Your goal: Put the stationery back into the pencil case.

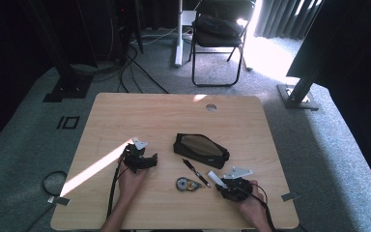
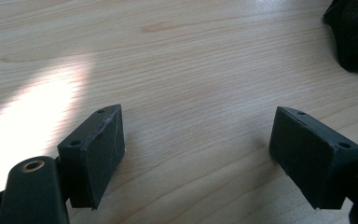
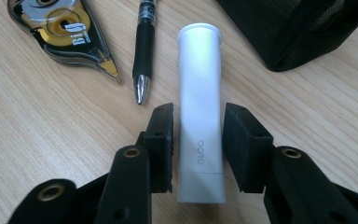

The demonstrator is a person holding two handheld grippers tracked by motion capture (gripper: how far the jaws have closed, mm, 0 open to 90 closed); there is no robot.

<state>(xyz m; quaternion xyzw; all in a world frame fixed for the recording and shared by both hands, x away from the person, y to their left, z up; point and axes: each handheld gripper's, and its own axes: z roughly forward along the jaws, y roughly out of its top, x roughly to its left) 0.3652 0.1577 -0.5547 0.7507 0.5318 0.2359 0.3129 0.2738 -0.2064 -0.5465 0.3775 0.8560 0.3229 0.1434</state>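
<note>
Right hand-held gripper (image 3: 198, 140) open around white "GLOO" glue stick (image 3: 200, 107), slight gaps both sides, "BIC" correction tape (image 3: 65, 32) beside pen (image 3: 144, 51)

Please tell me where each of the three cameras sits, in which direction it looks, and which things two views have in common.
High view: above the person's side, looking forward and down on the table; both forearms and hands show.
Left gripper view: on the left gripper, facing bare wood; its fingers stand apart.
Right gripper view: on the right gripper, facing the glue stick between its fingers.
Shared: pen, tape dispenser and black pouch also show in the high view.
</note>
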